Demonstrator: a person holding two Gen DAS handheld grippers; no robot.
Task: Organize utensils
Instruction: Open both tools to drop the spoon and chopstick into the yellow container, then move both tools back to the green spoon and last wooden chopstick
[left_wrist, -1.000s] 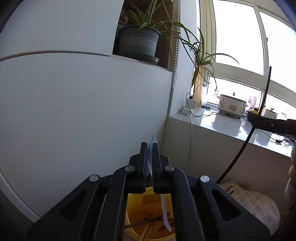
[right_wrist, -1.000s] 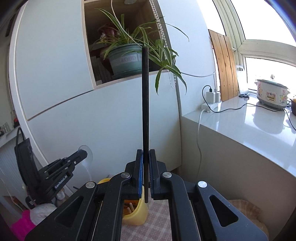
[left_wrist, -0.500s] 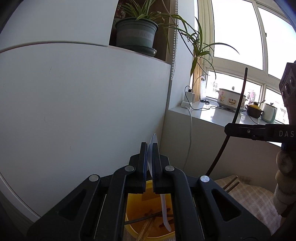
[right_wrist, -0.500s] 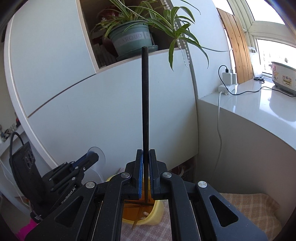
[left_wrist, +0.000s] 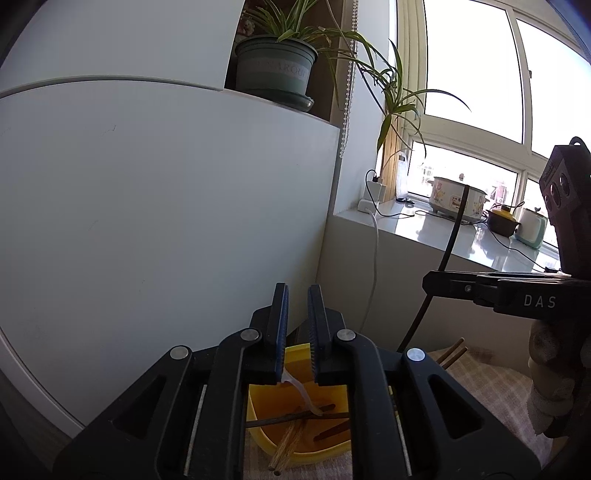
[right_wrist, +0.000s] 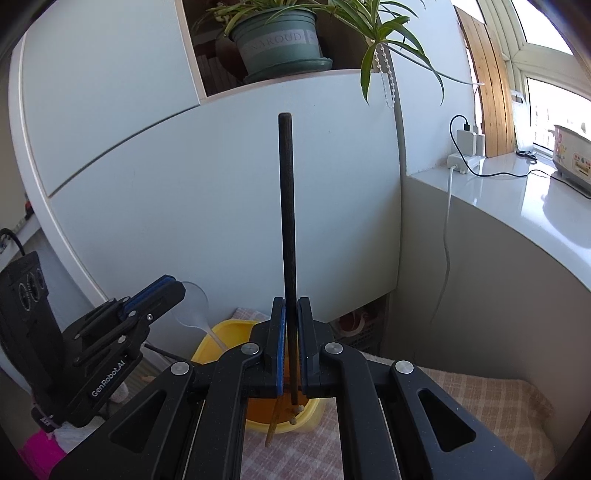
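A yellow container (left_wrist: 258, 402) sits below my left gripper (left_wrist: 297, 295) and holds several chopsticks (left_wrist: 295, 417) and a clear plastic spoon (left_wrist: 301, 393). My left gripper is open; the spoon's handle leans in the container under it. In the right wrist view the spoon's bowl (right_wrist: 192, 306) stands beside the left gripper's fingertips (right_wrist: 162, 291). My right gripper (right_wrist: 290, 310) is shut on a black chopstick (right_wrist: 287, 221) held upright above the yellow container (right_wrist: 221, 332). That gripper (left_wrist: 443, 284) and chopstick (left_wrist: 454, 229) show right of the left one.
A checked cloth (right_wrist: 480, 391) covers the table. Two chopsticks (left_wrist: 452, 350) lie on the cloth at right. White cabinet (left_wrist: 147, 203) stands close behind. A potted plant (left_wrist: 275, 70) sits on its shelf. A windowsill counter (right_wrist: 517, 192) with cables and cookers is at right.
My left gripper has opened and let go of the clear spoon, which now rests in the yellow container. My right gripper with the black chopstick has come closer over the container.
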